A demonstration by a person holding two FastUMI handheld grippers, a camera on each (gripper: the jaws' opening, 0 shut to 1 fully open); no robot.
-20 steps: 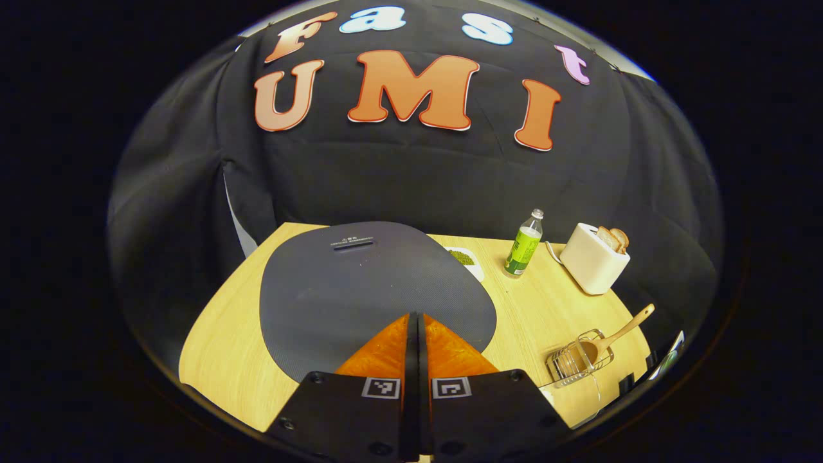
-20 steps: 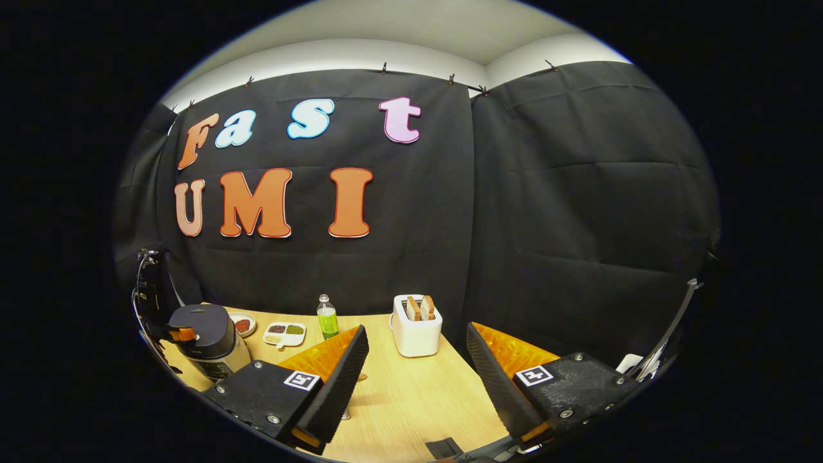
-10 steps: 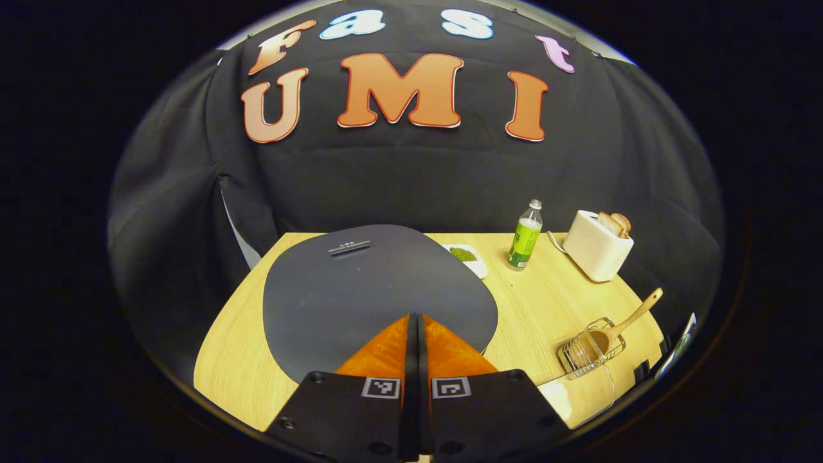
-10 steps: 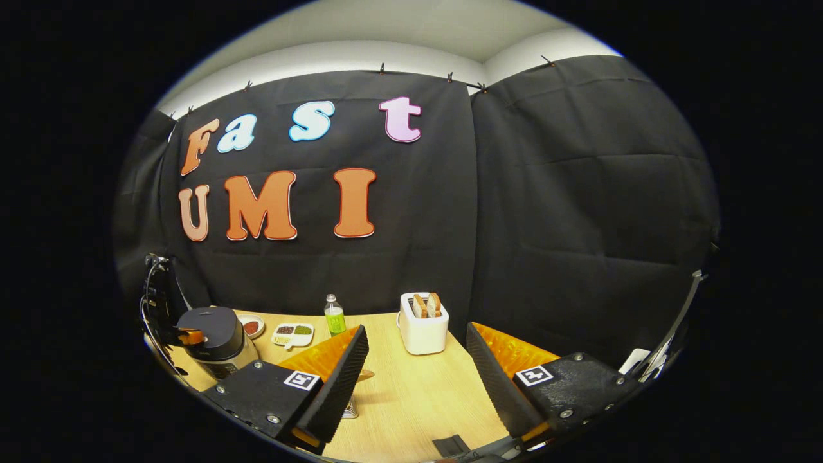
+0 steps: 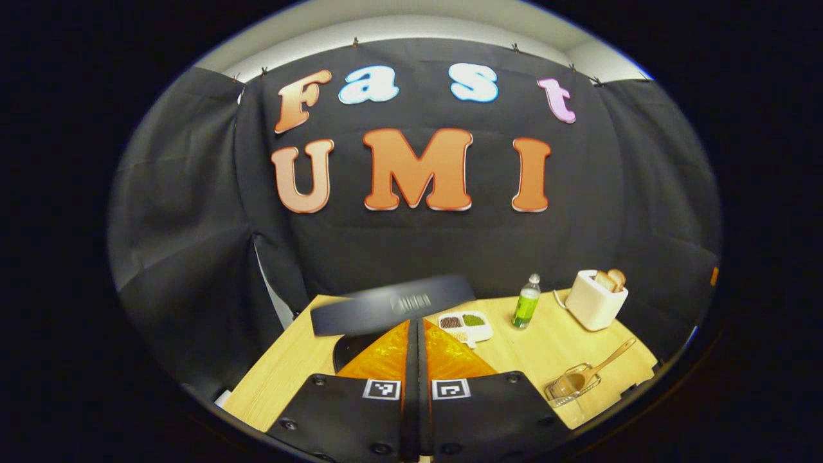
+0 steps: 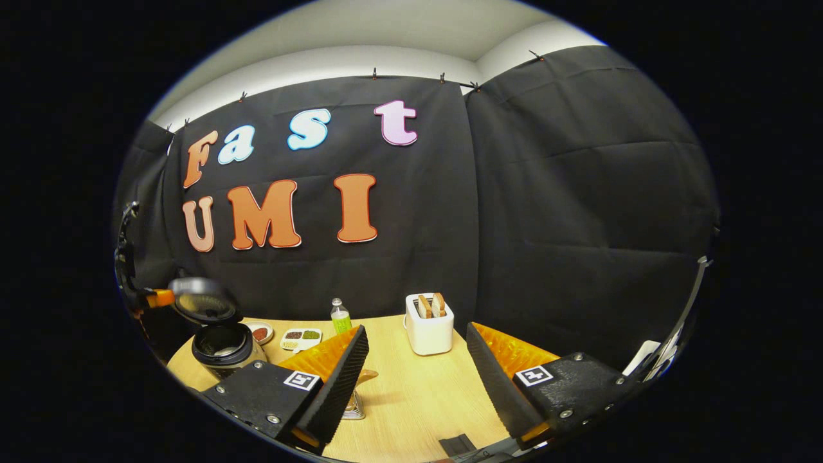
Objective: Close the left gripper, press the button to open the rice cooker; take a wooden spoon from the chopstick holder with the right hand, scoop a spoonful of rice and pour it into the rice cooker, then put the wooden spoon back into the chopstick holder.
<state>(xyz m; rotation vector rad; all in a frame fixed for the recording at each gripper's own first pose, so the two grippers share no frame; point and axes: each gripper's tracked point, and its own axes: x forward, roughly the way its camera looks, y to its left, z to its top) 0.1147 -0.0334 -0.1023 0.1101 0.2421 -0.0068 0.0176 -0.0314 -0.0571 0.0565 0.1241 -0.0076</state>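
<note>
The left hand-held gripper (image 5: 415, 331), fingers pressed together and empty, sits just near the open rice cooker (image 6: 222, 344), whose lid (image 5: 392, 303) stands raised. The right hand-held gripper (image 6: 415, 370) hangs spread wide, empty. Risk: its left finger could knock the chopstick holder (image 5: 572, 386) holding the wooden spoon (image 5: 595, 373), near the surface (image 6: 411, 399) edge. Open room lies right, toward the toaster (image 6: 429, 325).

bottle (image 6: 340, 316) between sectioned dish (image 6: 301, 338) and toaster (image 6: 429, 324), on table (image 6: 411, 399)
</note>
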